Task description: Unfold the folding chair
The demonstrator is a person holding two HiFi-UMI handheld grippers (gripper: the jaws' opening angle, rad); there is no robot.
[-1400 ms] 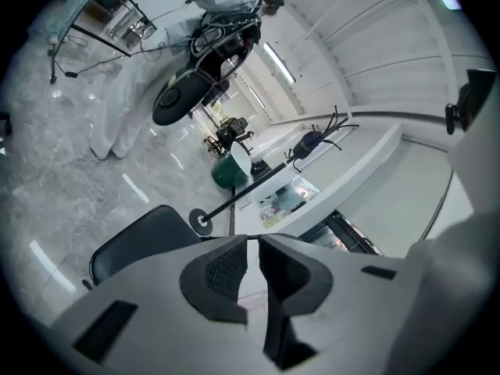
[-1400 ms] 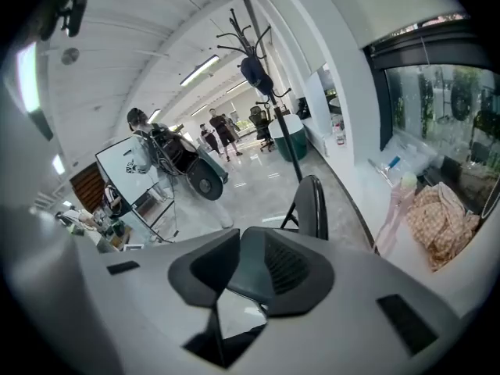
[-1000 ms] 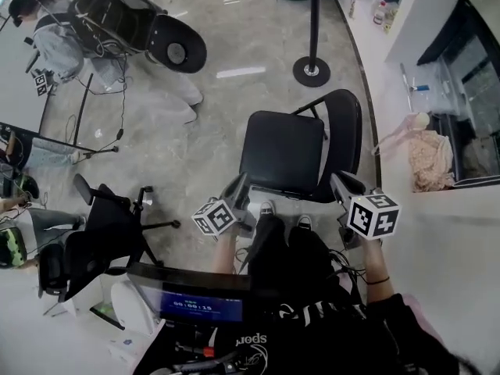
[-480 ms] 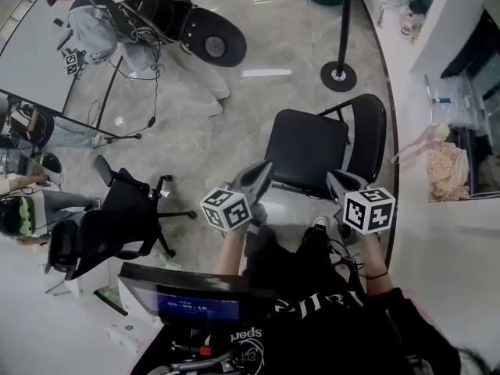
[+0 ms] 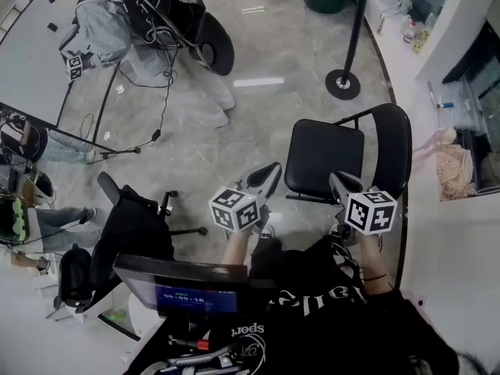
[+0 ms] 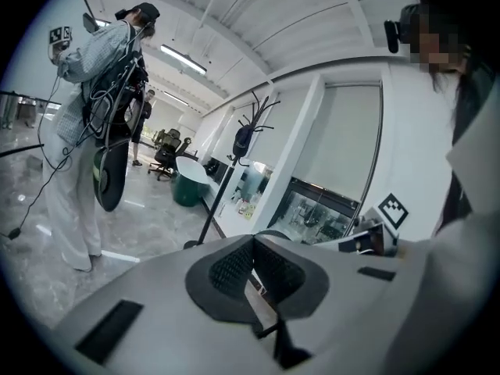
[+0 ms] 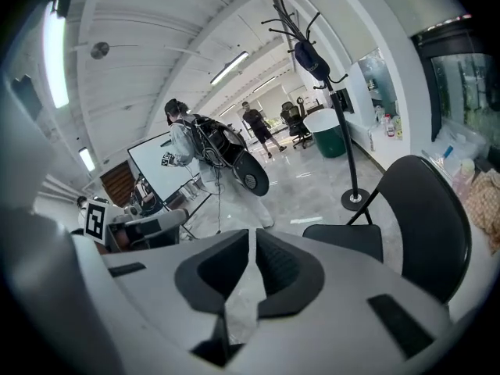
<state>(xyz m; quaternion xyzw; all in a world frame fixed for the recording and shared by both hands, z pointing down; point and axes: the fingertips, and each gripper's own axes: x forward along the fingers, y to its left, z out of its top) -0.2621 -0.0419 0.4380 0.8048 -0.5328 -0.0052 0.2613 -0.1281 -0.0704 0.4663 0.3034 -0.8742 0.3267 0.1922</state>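
The black folding chair (image 5: 323,160) stands unfolded on the marble floor, seat flat and backrest (image 5: 391,151) to the right. My left gripper (image 5: 268,174) hovers just left of the seat's front corner, shut and empty; in the left gripper view its pads (image 6: 234,268) meet with nothing between them. My right gripper (image 5: 337,180) hangs over the seat's front right corner. It touches nothing, and its jaws (image 7: 254,244) are apart by a thin slit. The right gripper view shows the chair (image 7: 422,217) ahead to the right.
A stanchion post's base (image 5: 342,84) stands beyond the chair. A black office chair (image 5: 129,229) is at the lower left. A person with gear on the back (image 5: 101,30) stands at the top left. A white counter (image 5: 449,233) runs along the right. A screen (image 5: 195,297) sits below my hands.
Both grippers have drawn back from the seat's front edge and shifted left of it. The left one has risen and rolled. The chair now sits further right in view.
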